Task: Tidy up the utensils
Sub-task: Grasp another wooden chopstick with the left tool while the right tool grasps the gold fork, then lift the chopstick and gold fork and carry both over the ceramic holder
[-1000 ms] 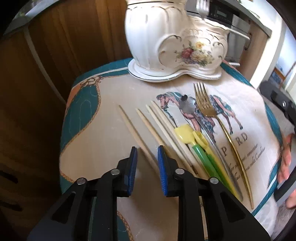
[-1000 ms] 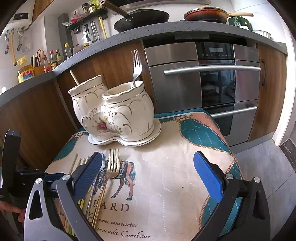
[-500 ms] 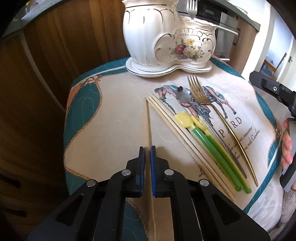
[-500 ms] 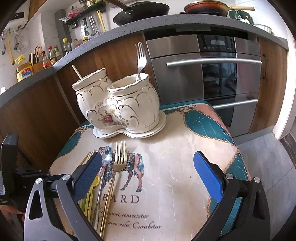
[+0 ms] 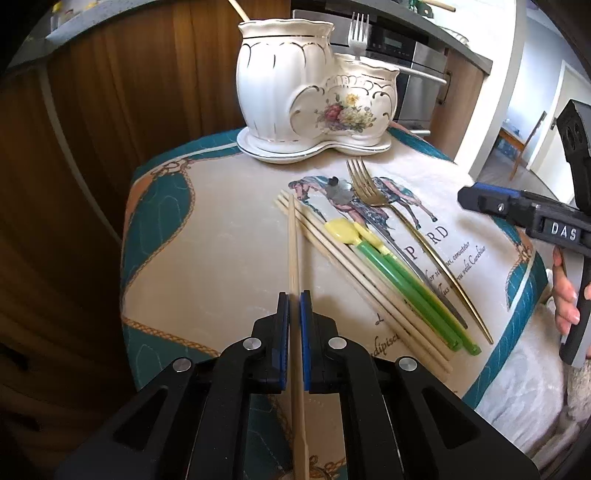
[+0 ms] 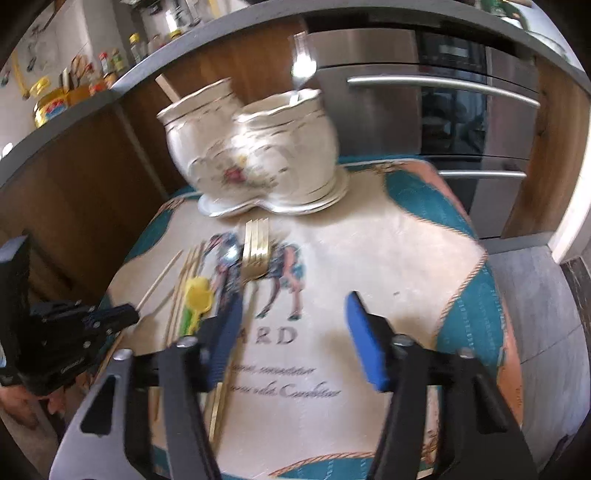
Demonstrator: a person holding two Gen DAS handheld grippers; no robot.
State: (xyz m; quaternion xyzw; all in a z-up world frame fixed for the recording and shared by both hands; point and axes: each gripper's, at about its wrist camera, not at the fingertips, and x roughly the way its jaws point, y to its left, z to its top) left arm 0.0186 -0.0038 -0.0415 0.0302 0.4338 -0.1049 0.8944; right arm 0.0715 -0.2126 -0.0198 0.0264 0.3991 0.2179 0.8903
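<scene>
My left gripper (image 5: 294, 295) is shut on a wooden chopstick (image 5: 293, 243) and holds it above the cloth-covered table (image 5: 221, 258). Other chopsticks (image 5: 351, 280), two green-handled yellow spoons (image 5: 388, 266), a steel spoon (image 5: 341, 192) and a gold fork (image 5: 364, 184) lie on the cloth to the right. A white double ceramic holder (image 5: 314, 99) stands at the back with a chopstick and a silver fork (image 5: 358, 35) in it. My right gripper (image 6: 291, 325) is open and empty above the cloth, near the gold fork (image 6: 255, 251).
Wooden cabinet fronts (image 5: 110, 110) stand behind and left of the table. A steel oven (image 6: 443, 110) is behind on the right. The right gripper's body (image 5: 535, 218) shows at the right edge of the left wrist view.
My left gripper closed on one chopstick and lifted it clear of the others. My right gripper moved forward over the cloth toward the fork; its view is now blurred.
</scene>
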